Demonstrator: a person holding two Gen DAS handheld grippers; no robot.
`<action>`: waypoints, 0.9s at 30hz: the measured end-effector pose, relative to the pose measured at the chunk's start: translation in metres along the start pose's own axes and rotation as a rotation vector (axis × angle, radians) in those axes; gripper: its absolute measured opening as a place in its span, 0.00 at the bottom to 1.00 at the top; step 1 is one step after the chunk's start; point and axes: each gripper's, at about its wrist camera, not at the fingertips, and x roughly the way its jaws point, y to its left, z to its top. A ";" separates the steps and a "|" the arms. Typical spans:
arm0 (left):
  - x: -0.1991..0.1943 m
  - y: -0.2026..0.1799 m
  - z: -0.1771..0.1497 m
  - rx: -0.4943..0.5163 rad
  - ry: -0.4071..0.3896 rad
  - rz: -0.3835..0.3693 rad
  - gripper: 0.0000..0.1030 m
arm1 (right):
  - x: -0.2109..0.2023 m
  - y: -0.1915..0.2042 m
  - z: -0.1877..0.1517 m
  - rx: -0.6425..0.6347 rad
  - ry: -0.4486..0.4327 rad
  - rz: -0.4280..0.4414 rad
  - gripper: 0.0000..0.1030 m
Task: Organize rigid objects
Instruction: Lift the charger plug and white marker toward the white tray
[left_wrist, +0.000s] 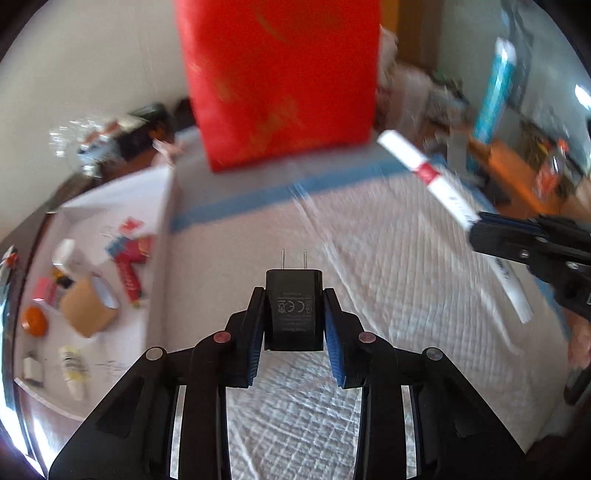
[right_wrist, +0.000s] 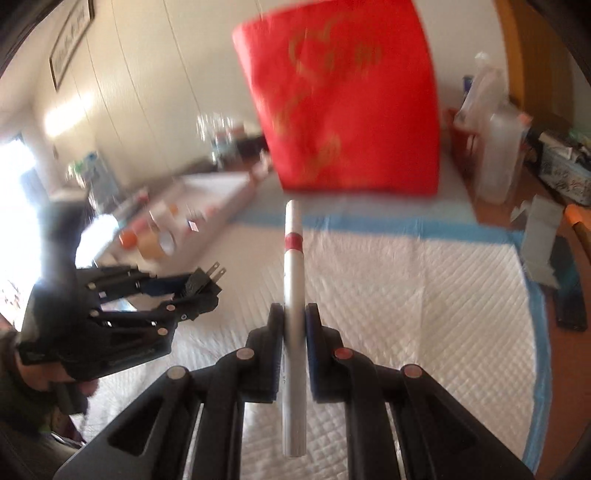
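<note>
My left gripper (left_wrist: 294, 295) is shut on a black plug adapter (left_wrist: 294, 306) with its two prongs pointing forward, held above the white quilted pad (left_wrist: 388, 277). It also shows in the right wrist view (right_wrist: 201, 288), at the left. My right gripper (right_wrist: 294, 314) is shut on a long white tube with a red band (right_wrist: 293, 295), also held above the pad. The tube shows in the left wrist view (left_wrist: 439, 184), at the right, in the right gripper (left_wrist: 491, 236). A red fabric bag (left_wrist: 280, 74) stands at the pad's far edge, ahead of both grippers (right_wrist: 351, 103).
A white tray (left_wrist: 122, 206) at the left holds several small items: a tape roll (left_wrist: 90, 306), an orange lid (left_wrist: 35, 321), red packets. Clutter, plastic containers (right_wrist: 495, 147) and a grey box (right_wrist: 539, 236) lie to the right. The pad has a blue border (left_wrist: 258, 195).
</note>
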 end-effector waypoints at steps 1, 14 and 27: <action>-0.005 0.003 0.002 -0.016 -0.016 0.016 0.28 | -0.009 0.002 0.002 0.007 -0.027 0.006 0.10; -0.100 0.055 0.005 -0.164 -0.212 0.161 0.28 | -0.091 0.042 0.034 0.006 -0.302 0.095 0.10; -0.144 0.093 -0.012 -0.208 -0.283 0.212 0.28 | -0.081 0.079 0.039 -0.005 -0.316 0.153 0.10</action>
